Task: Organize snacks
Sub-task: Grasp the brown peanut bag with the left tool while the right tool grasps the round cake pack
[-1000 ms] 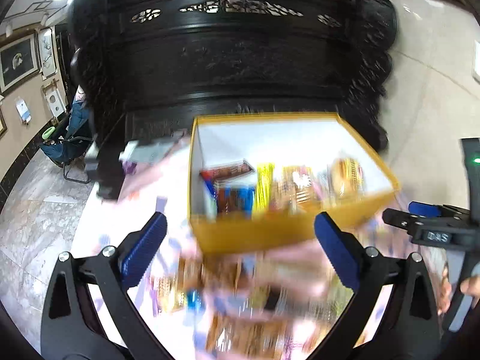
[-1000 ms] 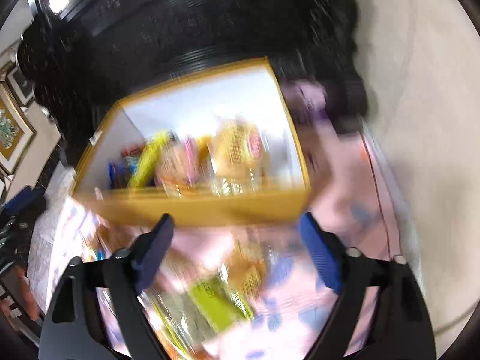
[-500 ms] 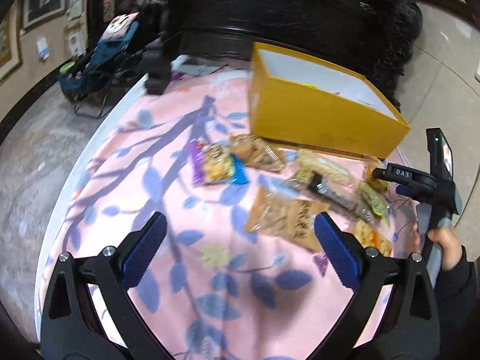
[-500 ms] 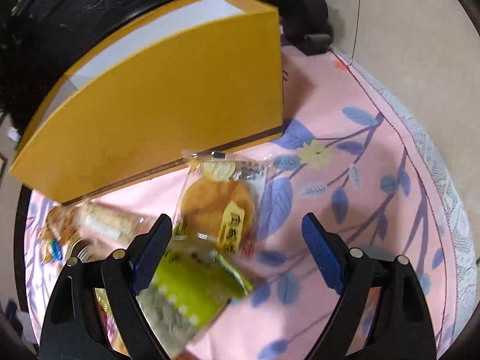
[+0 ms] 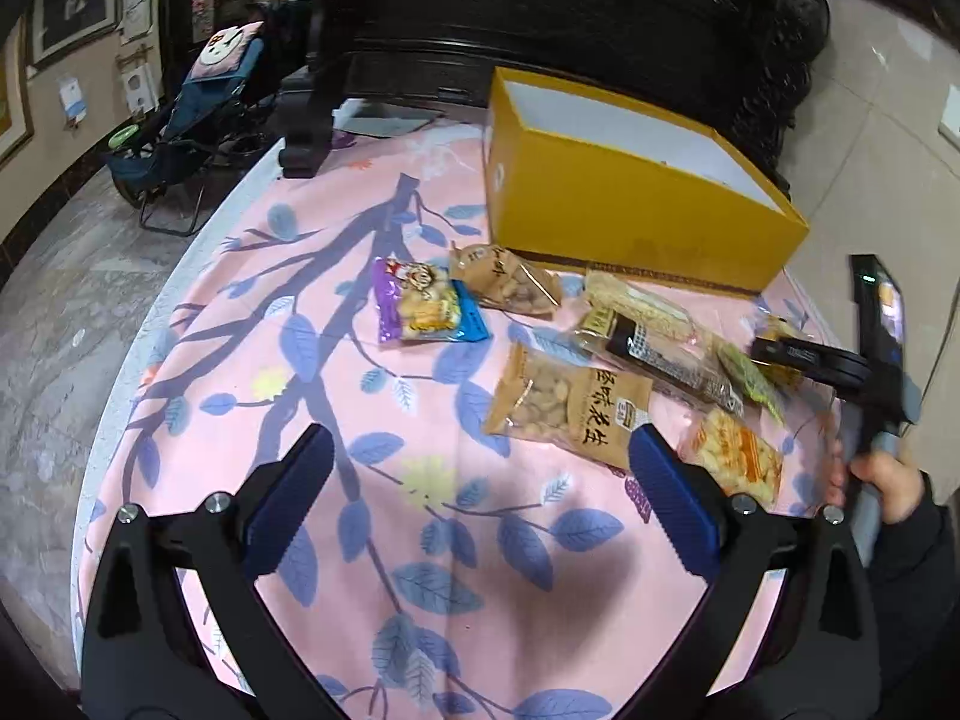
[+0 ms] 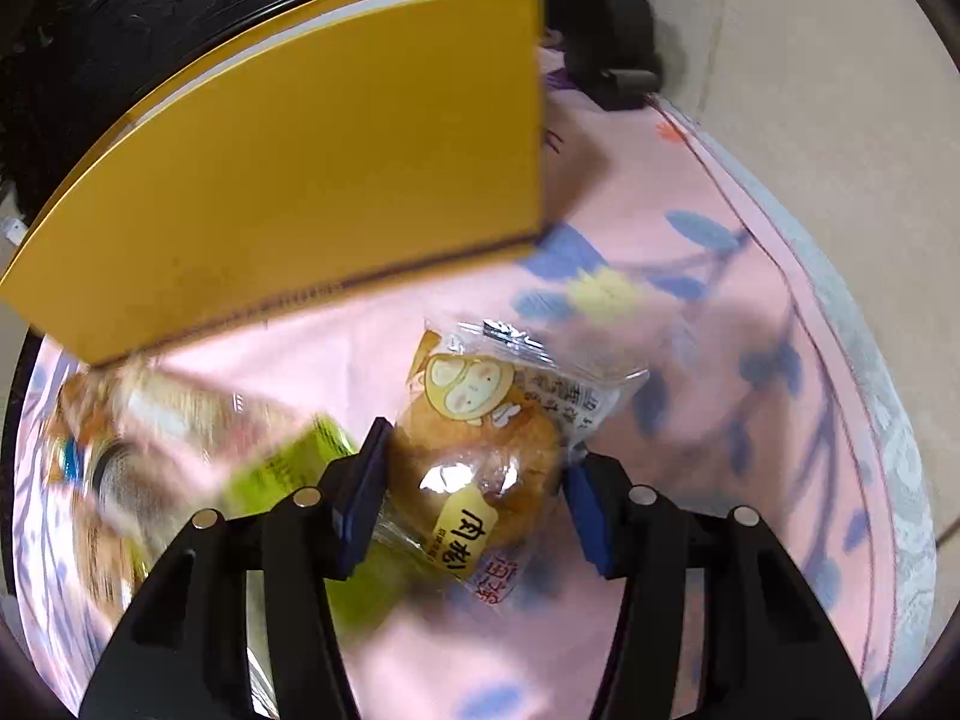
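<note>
A yellow box [image 5: 630, 210] with a white inside stands at the far side of the pink leaf-print tablecloth [image 5: 288, 360]. In front of it lie loose snacks: a peanut packet [image 5: 570, 402], a purple and blue packet [image 5: 420, 306], a brown packet [image 5: 504, 282] and a long dark bar [image 5: 660, 354]. My left gripper [image 5: 479, 435] is open over bare cloth, near the peanut packet. My right gripper [image 6: 474, 468] is closing, with both pads against a wrapped bun [image 6: 474, 420] lying beside the box [image 6: 300, 180]. A green packet [image 6: 288, 468] lies just left of it.
Dark carved furniture [image 5: 540, 30] rises behind the table. A black stand [image 5: 306, 138] sits at the far left corner, and a folding chair [image 5: 198, 114] is on the floor beyond. The table's right edge [image 6: 870, 420] runs close to the bun. A hand [image 5: 882, 474] holds the right gripper.
Both grippers came down from over the box to the table. The right jaws narrowed onto the wrapped bun. The left gripper swung out over the cloth and then held still.
</note>
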Tool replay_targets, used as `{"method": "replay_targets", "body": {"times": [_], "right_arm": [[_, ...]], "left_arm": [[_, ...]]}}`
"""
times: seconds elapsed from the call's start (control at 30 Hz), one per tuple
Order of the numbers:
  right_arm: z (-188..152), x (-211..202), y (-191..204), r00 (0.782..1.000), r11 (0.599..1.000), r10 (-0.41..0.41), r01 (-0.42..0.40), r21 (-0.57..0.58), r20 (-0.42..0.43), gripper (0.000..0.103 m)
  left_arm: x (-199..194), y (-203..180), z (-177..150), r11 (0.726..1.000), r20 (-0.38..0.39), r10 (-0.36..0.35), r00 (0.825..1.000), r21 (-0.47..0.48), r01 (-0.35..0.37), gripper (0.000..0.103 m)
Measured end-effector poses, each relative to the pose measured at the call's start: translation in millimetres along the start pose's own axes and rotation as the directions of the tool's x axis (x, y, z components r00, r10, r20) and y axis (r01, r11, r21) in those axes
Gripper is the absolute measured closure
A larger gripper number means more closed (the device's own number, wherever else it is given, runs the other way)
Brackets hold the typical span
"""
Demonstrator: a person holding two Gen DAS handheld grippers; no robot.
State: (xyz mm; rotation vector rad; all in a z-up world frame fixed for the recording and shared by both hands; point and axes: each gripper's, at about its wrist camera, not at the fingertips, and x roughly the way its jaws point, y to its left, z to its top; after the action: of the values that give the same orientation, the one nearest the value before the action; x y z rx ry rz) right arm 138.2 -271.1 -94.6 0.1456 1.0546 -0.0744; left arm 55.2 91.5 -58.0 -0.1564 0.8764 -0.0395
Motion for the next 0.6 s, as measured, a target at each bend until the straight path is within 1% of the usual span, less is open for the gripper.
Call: {"method": "replay_targets", "body": {"times": [0.07,0.2,0.3,0.33,0.4,0.5,0.6], "right_arm": [[-13.5,-6.0,-12.5,1.000,1.000,0.029,-0.029,0.009,-0.010,0.048],[-32.8,-16.8,-23.4,0.999,0.999,0.039,-0.039,-0.007,0.006,0.048],[-38.4,-18.2,-22.8,0.999,0.999,0.049,-0.048,-0.018,0.010,0.048],[-33.7,-18.5,-22.1,0.999,0.998,0.051,-0.051,-0.021,0.010,0.048],[-38.8,-26.0,-28.9,0.998,0.998,0.056,-0.055,-0.030,0.013,0.048],[-35.4,-23.3,-33.0,0.998,0.997,0.067,-0.067,-0.037,0.014,0.048],[-37.1,-25.8,-34.1,0.997,0.996,0.081,-0.080,-0.030,0.015,0.048]], "left_arm": [[11.8,-9.7,0.7,0.999,-0.032,-0.017,0.999,0.027,0.017,0.003],[40.3,-36.6,0.8,0.994,-0.087,-0.080,0.993,0.072,0.087,0.003],[65.0,-58.9,1.4,0.990,-0.105,-0.054,0.993,0.122,0.067,0.003],[71.7,-63.5,1.7,0.990,-0.109,-0.043,0.993,0.132,0.058,0.003],[84.3,-69.5,3.2,0.989,-0.118,-0.037,0.992,0.140,0.054,0.003],[101.0,-73.1,4.6,0.989,-0.133,-0.010,0.991,0.143,0.029,0.003],[108.2,-77.9,4.7,0.984,-0.125,0.026,0.992,0.179,-0.003,0.003]]}}
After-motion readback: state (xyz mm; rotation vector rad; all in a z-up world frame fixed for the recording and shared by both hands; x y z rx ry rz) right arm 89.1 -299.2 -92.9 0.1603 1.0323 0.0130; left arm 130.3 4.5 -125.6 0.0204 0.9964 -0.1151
